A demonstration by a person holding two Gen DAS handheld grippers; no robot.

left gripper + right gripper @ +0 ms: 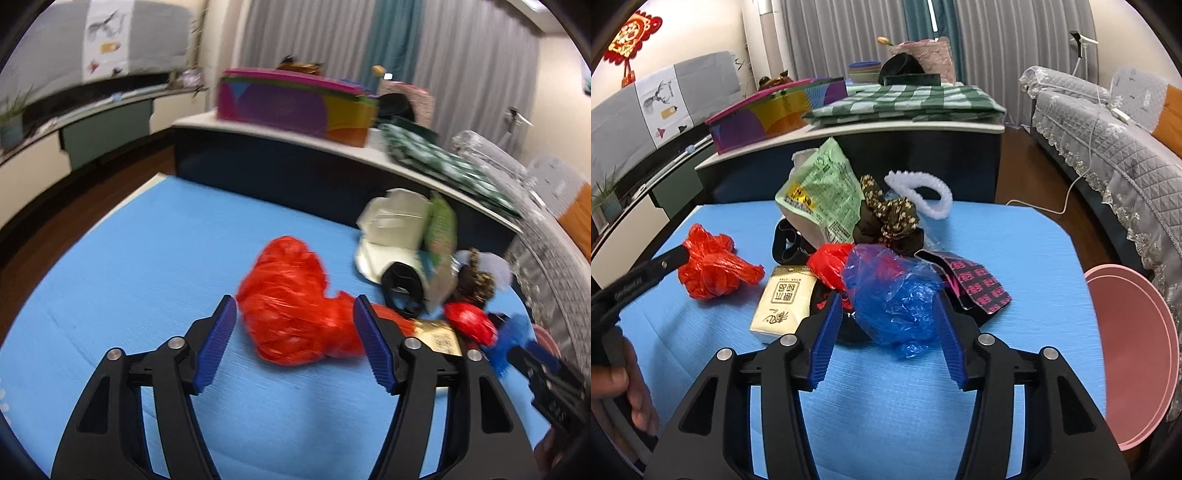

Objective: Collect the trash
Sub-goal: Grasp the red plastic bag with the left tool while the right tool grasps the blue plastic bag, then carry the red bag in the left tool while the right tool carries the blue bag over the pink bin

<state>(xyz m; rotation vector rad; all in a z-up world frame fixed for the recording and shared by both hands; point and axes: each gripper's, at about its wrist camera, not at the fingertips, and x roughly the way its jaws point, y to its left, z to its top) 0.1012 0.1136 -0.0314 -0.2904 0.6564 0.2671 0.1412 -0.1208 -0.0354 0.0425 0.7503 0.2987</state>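
Observation:
A crumpled red plastic bag (pixel 295 302) lies on the blue table (pixel 129 266). My left gripper (pixel 294 341) is open, its blue pads on either side of the bag's near part. In the right wrist view the same red bag (pixel 714 264) lies at the left, with the left gripper's finger beside it. My right gripper (pixel 886 336) is open around a crumpled blue plastic bag (pixel 892 295). Behind it lies a pile: a small red bag (pixel 829 264), a tissue pack (pixel 783 299), a green wrapper (pixel 823 192), a brown scrunchie (pixel 886 218) and a pink-patterned packet (pixel 975 282).
A pink basin (pixel 1134 350) sits off the table's right edge. A white fluffy loop (pixel 923 192) and a black strap (pixel 785 240) lie in the pile. A dark counter (pixel 886 147) with boxes and a green checked cloth stands behind. A grey sofa (pixel 1108 147) is at the right.

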